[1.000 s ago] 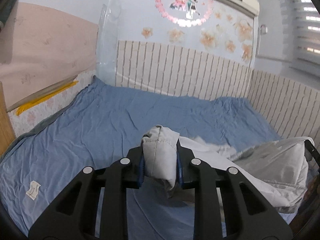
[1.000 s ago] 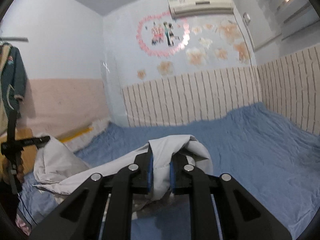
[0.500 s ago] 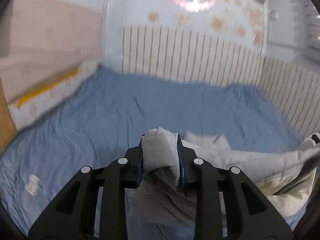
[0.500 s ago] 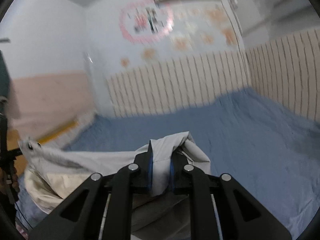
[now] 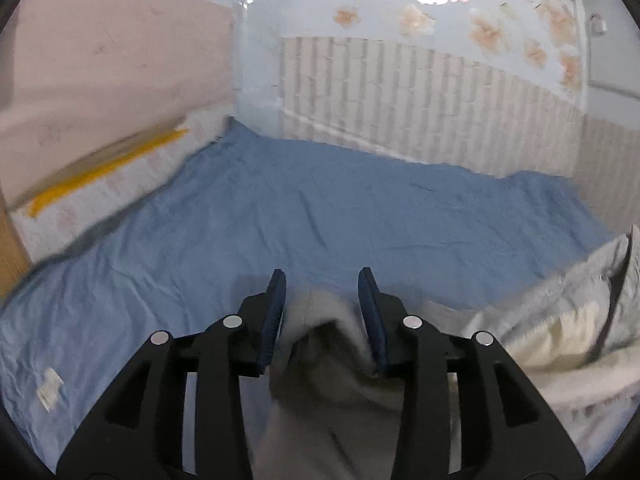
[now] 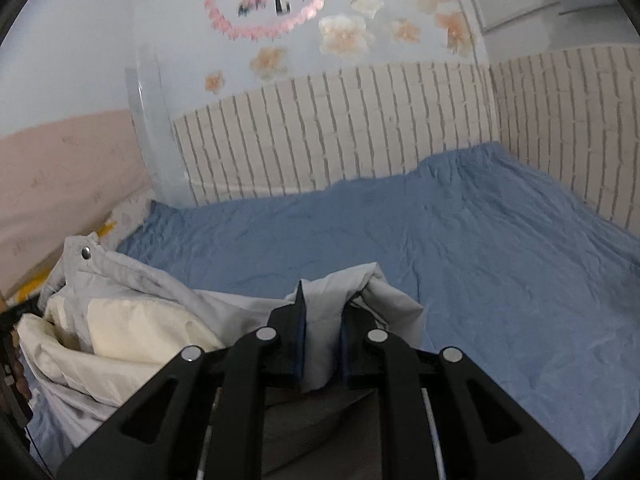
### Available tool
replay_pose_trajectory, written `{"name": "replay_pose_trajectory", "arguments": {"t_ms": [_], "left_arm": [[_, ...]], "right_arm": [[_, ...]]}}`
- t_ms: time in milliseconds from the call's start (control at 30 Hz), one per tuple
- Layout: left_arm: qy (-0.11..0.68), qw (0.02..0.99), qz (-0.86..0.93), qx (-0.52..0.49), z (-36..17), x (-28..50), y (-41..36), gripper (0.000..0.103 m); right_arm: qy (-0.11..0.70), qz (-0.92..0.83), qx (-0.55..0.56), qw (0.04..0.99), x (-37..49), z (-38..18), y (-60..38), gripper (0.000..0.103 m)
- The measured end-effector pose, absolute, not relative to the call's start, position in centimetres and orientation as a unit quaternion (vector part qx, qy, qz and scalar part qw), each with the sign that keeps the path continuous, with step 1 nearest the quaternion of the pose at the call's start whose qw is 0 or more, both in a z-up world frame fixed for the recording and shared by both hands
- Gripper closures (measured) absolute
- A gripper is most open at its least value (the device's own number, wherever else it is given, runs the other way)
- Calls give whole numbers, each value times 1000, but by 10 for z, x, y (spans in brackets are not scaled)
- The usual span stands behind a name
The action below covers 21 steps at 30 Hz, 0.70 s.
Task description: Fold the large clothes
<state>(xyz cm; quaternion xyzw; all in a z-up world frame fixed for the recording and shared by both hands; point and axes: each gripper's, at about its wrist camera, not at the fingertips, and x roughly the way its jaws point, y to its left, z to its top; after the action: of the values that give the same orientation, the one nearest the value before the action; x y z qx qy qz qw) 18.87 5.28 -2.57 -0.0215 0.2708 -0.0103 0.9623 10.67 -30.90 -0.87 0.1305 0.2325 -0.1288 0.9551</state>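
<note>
On the blue bedsheet [image 6: 480,248], pale grey jacket [image 6: 132,320] bunched at its near edge, right gripper [image 6: 322,312] pinching a jacket fold, left gripper [image 5: 322,300] spread wide above the fabric, gripping nothing.

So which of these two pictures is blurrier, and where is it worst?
Left wrist view: motion-smeared throughout, worst on the grey garment in the left claw. Right wrist view: sharper; blue sheet creases read clearly, only wall stickers soft.
</note>
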Motion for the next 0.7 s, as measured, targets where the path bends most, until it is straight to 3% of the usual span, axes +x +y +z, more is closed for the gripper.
{"name": "replay_pose_trajectory", "arguments": {"t_ms": [233,367,433,500,567,633,700], "left_arm": [[373,926,-51,-23,-91,244,49,71],[392,918,-56,-13,-102,253,44,68],[391,919,-55,-9,-99,250,41,62],[389,920,-53,-13,-94,244,42,34],[378,924,-49,-30,-86,233,46,18],[375,925,-58,-38,-79,220,45,17],[376,925,-57,-30,-76,202,43,16]], "right_arm": [[354,-162,126,913,165,-113,-329,90],[382,-161,144,899,175,-135,-339,90],[388,-164,152,894,176,-130,-340,89],[388,-160,170,892,173,-121,-344,87],[384,-156,179,893,165,-113,-345,81],[376,-151,192,894,153,-104,-346,76],[364,-153,200,896,142,-94,-345,62]]}}
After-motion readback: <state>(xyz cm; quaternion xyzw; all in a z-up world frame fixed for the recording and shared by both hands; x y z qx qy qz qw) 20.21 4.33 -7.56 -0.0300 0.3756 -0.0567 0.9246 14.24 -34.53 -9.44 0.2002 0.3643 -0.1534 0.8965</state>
